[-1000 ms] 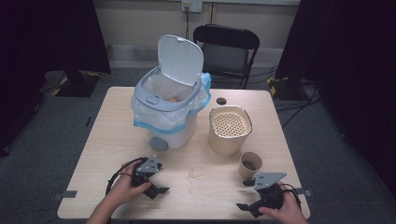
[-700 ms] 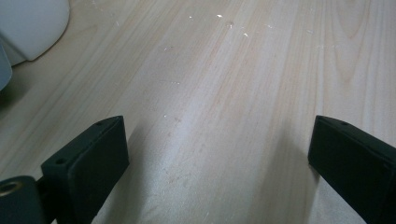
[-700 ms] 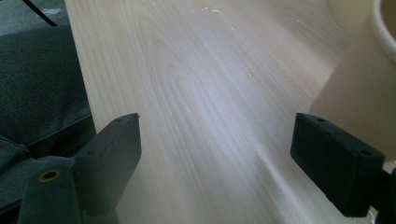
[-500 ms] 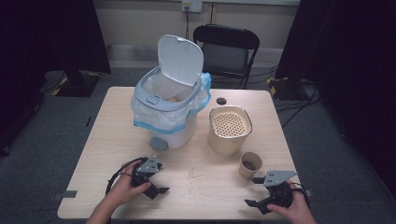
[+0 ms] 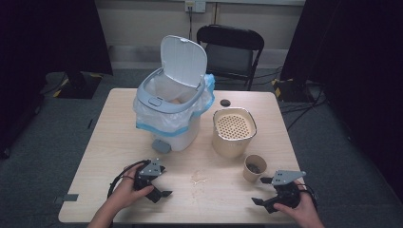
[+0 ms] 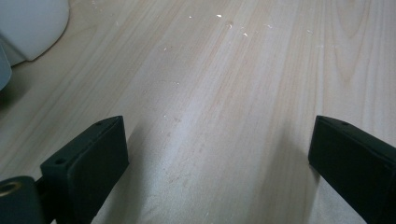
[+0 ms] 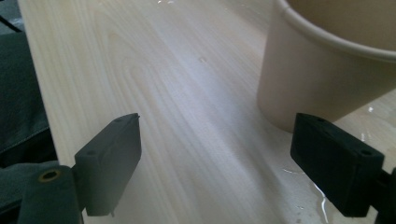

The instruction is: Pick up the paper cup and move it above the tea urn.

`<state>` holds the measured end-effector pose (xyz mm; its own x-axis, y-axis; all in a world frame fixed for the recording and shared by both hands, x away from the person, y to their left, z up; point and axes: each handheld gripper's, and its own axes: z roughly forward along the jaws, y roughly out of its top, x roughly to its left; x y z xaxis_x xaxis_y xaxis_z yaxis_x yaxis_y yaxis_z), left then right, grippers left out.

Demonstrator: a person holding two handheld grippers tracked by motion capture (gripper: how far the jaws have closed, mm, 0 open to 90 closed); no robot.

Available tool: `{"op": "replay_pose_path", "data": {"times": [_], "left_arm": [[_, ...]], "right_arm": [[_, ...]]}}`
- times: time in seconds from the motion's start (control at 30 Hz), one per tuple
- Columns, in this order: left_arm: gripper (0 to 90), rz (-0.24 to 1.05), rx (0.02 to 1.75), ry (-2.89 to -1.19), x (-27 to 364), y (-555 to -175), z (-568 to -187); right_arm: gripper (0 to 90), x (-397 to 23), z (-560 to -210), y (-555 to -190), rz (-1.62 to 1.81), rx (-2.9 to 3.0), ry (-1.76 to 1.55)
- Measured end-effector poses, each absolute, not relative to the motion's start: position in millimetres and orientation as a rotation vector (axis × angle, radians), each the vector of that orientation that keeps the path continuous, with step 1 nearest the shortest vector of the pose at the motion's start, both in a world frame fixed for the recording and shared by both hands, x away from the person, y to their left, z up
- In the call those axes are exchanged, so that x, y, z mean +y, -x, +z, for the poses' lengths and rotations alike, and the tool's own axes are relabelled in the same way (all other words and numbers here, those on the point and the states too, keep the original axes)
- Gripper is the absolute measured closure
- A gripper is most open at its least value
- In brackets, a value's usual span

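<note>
Two grippers at the near table (image 5: 104, 156) edge: left gripper (image 5: 160, 186) and right gripper (image 5: 263, 191), both jaws wide apart, nothing held. One paper cup (image 5: 254, 168) just beyond the right gripper, contents dark and unclear, its top cut off in the right gripper view. Farther: one perforated-lid container (image 5: 233, 132), one open-lidded bin (image 5: 172, 109), its inside mostly hidden.

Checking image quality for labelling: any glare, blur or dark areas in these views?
High view: table evenly lit, surroundings dark. Left gripper view: soft shadows under the open jaws, near jaw edges slightly blurred. Right gripper view: wet glare patches on the tabletop by the paper cup, which is cropped and soft.
</note>
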<state>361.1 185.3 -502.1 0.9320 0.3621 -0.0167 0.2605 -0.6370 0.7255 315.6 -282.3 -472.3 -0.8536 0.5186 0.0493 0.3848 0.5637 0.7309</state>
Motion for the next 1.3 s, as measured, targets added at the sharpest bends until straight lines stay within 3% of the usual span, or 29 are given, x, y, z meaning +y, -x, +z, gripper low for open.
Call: {"op": "replay_pose_path", "data": {"times": [1.3], "left_arm": [[0.0,0.157,0.42,-2.304,183,-361,-503]], "right_arm": [[16.6,-277,-488,-352,1.273,2.361,-0.96]]}}
